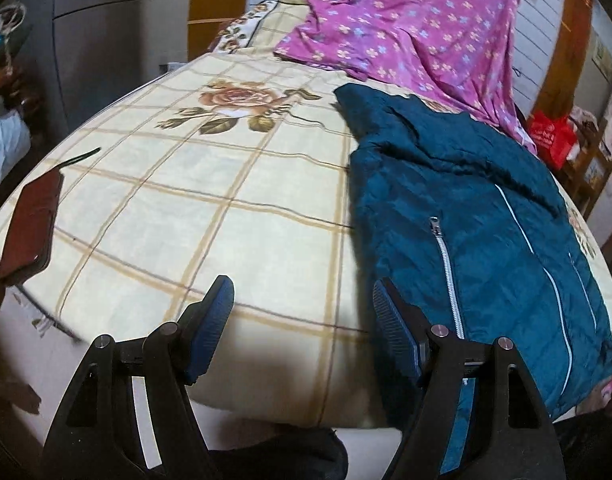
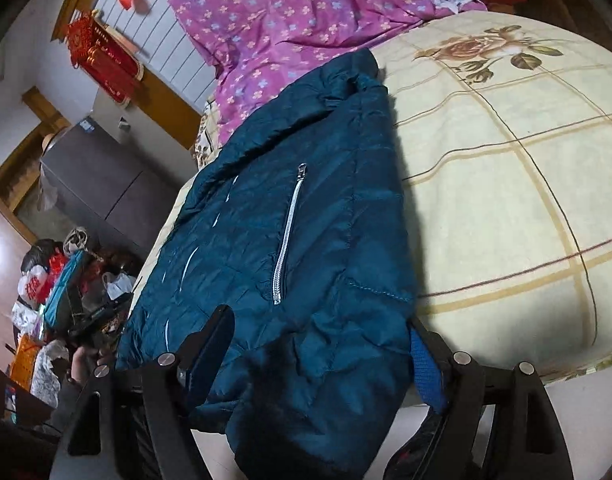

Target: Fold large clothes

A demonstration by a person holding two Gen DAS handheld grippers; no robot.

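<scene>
Right wrist view: teal quilted puffer jacket on bed; soft, light, probably slippery. Right gripper jaws wide, straddling hem, grip unclear. Left gripper jaws wide, empty; take the hem corners.

Your teal jacket is quilted, faintly glossy cloth with a metal zipper. The bedspread looks matt and soft.

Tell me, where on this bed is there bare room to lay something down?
The checked bedsheet lies bare between the brown wallet at its edge and the teal jacket. Crowded: the far end, under the purple floral cloth, and the jacket's side.
</scene>
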